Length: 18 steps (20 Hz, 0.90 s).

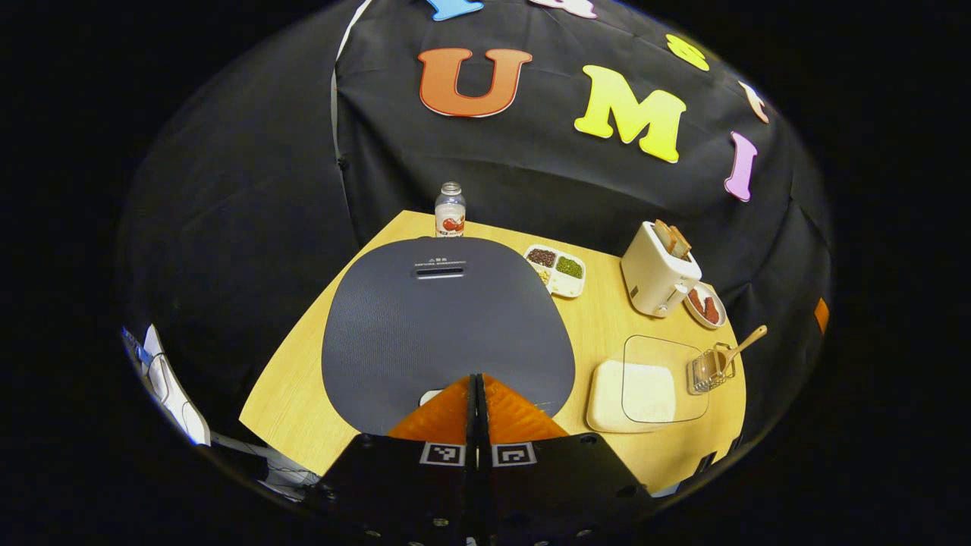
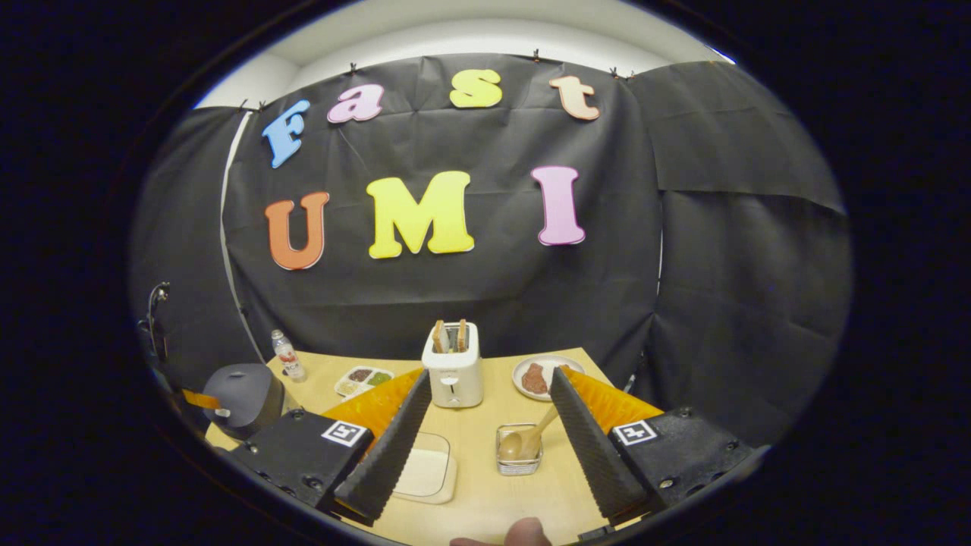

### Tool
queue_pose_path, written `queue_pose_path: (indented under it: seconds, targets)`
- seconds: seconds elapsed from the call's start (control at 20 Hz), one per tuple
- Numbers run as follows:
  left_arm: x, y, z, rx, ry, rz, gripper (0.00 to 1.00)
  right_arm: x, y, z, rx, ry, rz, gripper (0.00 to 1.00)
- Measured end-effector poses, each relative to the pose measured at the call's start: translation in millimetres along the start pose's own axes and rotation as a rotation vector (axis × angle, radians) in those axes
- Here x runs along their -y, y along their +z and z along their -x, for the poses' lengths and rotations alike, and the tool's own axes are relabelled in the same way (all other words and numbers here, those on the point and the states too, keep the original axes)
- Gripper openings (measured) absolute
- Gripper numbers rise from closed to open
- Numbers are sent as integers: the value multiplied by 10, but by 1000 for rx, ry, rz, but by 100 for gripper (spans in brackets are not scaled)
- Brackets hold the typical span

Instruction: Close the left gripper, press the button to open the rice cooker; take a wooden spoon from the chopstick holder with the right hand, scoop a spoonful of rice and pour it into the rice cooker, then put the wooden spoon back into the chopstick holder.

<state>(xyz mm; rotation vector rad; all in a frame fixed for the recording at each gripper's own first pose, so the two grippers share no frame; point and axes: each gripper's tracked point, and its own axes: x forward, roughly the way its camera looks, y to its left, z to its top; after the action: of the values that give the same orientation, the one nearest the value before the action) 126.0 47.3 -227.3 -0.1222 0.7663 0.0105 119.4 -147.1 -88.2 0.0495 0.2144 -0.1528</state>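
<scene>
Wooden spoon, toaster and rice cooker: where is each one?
Wooden spoon (image 2: 518, 446): right gripper view, on its bowl.
Toaster (image 2: 453, 375): right gripper view, on its front.
Rice cooker (image 1: 444, 318): left gripper view, on its lid.

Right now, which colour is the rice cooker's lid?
Dark grey lid, seen best in the left gripper view.

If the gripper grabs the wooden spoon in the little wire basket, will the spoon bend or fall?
The wooden spoon looks stiff, so it probably won't bend. It leans in the small wire basket, which looks light and might tip. The right gripper is open.

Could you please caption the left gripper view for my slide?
Left gripper, jaws shut, poised over the closed rice cooker; wooden spoon waits in its holder.
</scene>
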Motion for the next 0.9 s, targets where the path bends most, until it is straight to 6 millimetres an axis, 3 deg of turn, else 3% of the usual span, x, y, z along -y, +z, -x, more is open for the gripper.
queue_pose_path:
  seconds: [0.45,0.6,0.9]
  targets:
    - [-43,-186,-30,-30,-35,146,0,-94,35,-16,2,6,23,100]
    - [-51,-192,-75,-18,-15,86,0,-175,32,1,1,23,28,100]
    - [-45,55,79,105,23,63,0,-136,91,127,16,15,37,100]
